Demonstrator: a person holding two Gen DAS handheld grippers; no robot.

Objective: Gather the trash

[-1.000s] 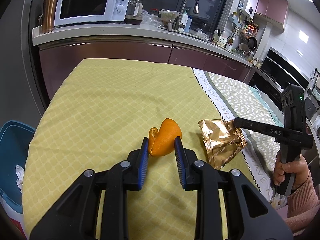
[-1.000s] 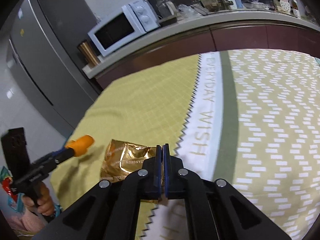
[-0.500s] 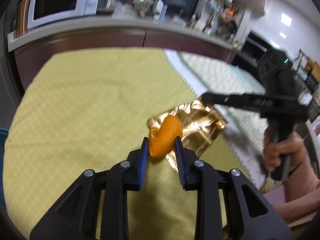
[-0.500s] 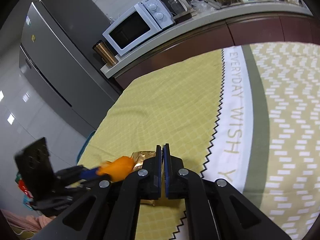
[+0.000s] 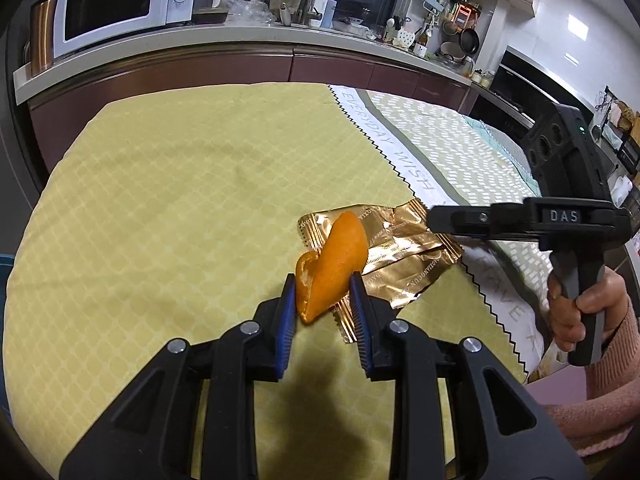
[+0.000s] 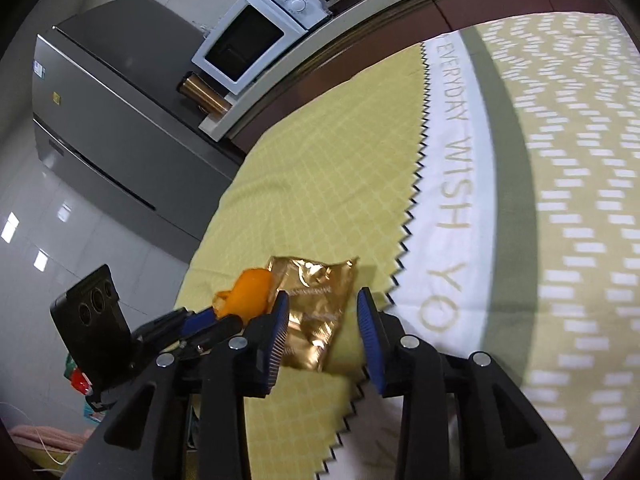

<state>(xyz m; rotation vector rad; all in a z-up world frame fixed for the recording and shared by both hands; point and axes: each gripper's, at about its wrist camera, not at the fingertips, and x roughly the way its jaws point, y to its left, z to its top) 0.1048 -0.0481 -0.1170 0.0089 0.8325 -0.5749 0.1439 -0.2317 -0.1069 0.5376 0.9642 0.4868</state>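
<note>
the left gripper (image 5: 322, 300) is clenched on the orange peel (image 5: 335, 263), which stands up between its blue pads in the lower middle of the left wrist view, its long axis running up and slightly right, away from the camera. behind and under the peel lies the gold wrapper (image 5: 396, 252) on the yellow tablecloth (image 5: 168, 200), its long side stretching from the centre toward the right of that frame. the right gripper (image 6: 323, 326) has its jaws opening; in the right wrist view the wrapper (image 6: 316, 312) sits between them, at the lower centre, its left edge at or just beside the left pad and clear of the right one, so it looks let go. the wrapper's length runs roughly along the right gripper's fingers, and that gripper is plainly the nearer, coming from the right edge of the left view. a fresh pinch would likely want the jaws across the wrapper's short side.
</note>
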